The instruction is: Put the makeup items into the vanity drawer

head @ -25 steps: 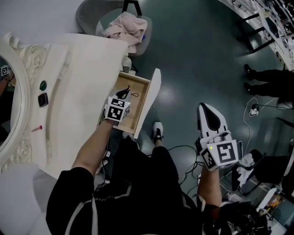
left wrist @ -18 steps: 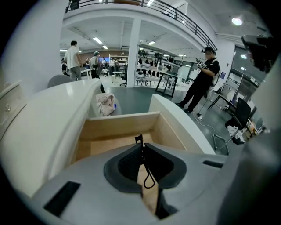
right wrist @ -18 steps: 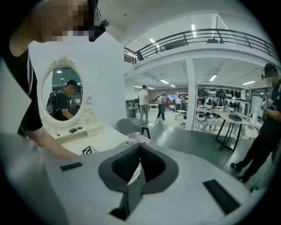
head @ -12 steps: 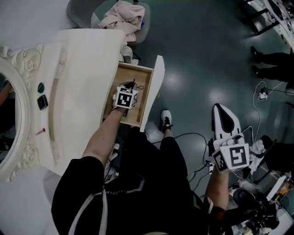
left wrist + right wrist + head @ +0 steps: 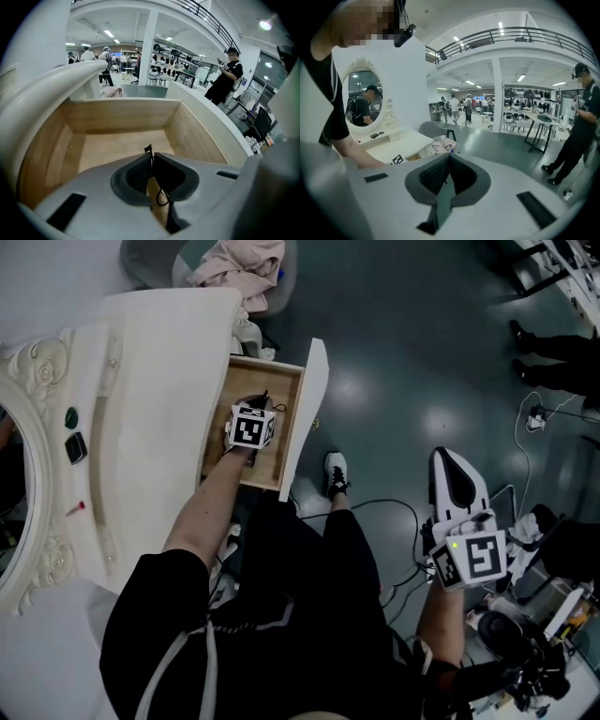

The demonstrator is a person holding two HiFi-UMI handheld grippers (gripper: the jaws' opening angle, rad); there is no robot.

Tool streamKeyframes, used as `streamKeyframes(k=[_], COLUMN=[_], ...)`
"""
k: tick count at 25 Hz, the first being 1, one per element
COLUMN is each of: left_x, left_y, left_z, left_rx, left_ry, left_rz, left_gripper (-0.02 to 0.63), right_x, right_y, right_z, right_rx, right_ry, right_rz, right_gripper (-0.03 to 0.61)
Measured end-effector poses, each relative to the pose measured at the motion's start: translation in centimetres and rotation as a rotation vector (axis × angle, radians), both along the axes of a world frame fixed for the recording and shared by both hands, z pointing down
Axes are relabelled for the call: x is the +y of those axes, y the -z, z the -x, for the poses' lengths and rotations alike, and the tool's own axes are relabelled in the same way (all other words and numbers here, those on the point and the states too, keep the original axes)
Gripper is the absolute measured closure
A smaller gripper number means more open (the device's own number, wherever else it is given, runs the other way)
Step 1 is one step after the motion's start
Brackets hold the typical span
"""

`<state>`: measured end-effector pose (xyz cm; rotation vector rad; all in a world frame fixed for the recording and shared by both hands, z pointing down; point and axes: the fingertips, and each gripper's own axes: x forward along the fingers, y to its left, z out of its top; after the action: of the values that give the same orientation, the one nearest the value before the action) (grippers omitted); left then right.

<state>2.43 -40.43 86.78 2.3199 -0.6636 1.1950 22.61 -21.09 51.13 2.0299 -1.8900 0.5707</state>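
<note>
The wooden vanity drawer (image 5: pixel 217 442) stands pulled out from the white vanity (image 5: pixel 150 418). My left gripper (image 5: pixel 263 401) reaches down into it, shut on a thin black item (image 5: pixel 148 150) whose tip pokes out between the pads, with a small black loop (image 5: pixel 162 200) hanging behind them. Below the jaws lies the drawer's bare wooden floor (image 5: pixel 115 147). On the vanity top lie a green round item (image 5: pixel 71 416), a black compact (image 5: pixel 75 447) and a small red item (image 5: pixel 76 509). My right gripper (image 5: pixel 448 458) hangs over the floor at the right, shut and holding nothing (image 5: pixel 449 157).
The drawer's white front (image 5: pixel 306 413) juts towards the floor. A grey chair with pink clothing (image 5: pixel 239 263) stands behind the vanity. The ornate mirror (image 5: pixel 23 493) is at the left. Cables and bags (image 5: pixel 525 652) lie on the floor; a bystander (image 5: pixel 227 79) stands off to the right.
My left gripper has moved forward and deeper into the drawer with the thin black item in it. The right gripper has stayed out over the floor, drifting slightly right.
</note>
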Motion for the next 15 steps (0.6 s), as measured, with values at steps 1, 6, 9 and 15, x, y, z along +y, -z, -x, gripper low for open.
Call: streamKeyframes(k=[1, 6, 9, 15], left_x=[0.0, 0.0, 0.0, 0.0], left_y=[-0.1, -1.0, -1.2, -1.3], left_z=[0.0, 0.2, 0.2, 0.0], left_rx=[-0.001, -0.020, -0.024, -0.013], left_ry=[0.005, 0.015, 0.012, 0.013], left_rz=[0.004, 0.020, 0.009, -0.018], left_gripper=[0.589, 0.589, 0.588, 0.588], right_x=[-0.1, 0.3, 0.2, 0.8], right_y=[0.0, -0.4, -0.4, -0.1], right_z=[0.2, 0.8, 0.8, 0.8], right_rx=[0.004, -0.002, -0.021, 0.002], right_ry=[0.008, 0.007, -0.020, -0.003], right_rz=[0.002, 0.011, 0.006, -0.005], right_gripper=[0.574, 0.574, 0.574, 0.574])
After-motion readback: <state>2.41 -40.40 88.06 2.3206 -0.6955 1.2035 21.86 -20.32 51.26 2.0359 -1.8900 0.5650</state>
